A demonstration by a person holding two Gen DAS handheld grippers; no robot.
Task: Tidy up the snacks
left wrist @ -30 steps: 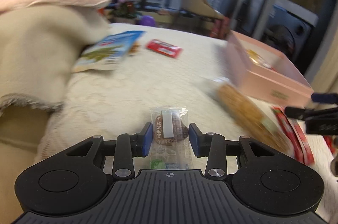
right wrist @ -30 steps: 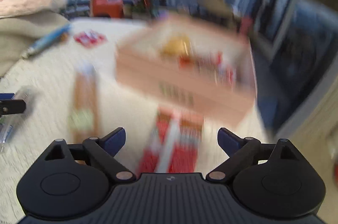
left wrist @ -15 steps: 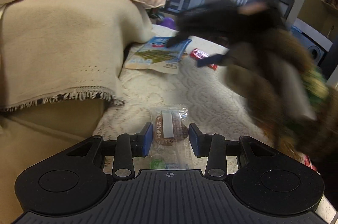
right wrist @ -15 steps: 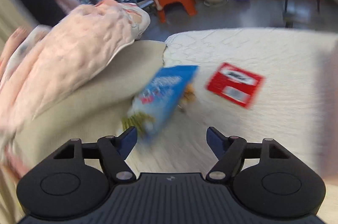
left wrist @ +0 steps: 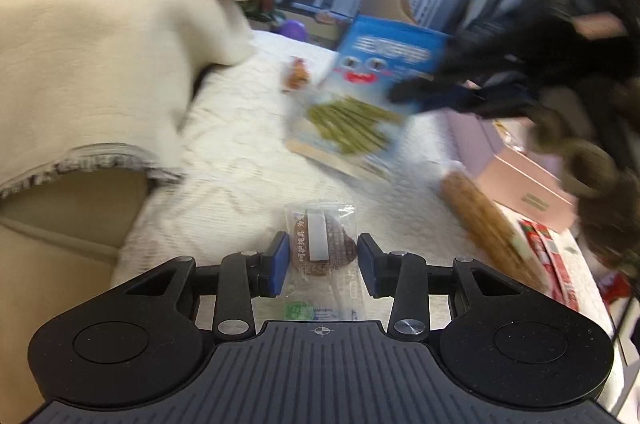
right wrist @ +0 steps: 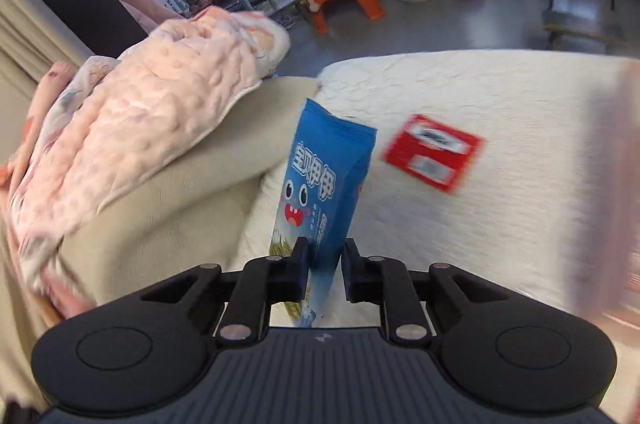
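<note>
The right claw (right wrist: 324, 264) was clamped on the blue snack bag (right wrist: 320, 184), lifted on end, with the pink box (left wrist: 520, 180) just beside it. The left claw (left wrist: 322, 260) pinched a wrapped cookie (left wrist: 322, 248), nearer the camera than that box.

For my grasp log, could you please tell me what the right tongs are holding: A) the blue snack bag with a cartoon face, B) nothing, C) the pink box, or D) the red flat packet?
A: the right tongs pinch the blue snack bag with a cartoon face, lifted off the cream cover.
</note>
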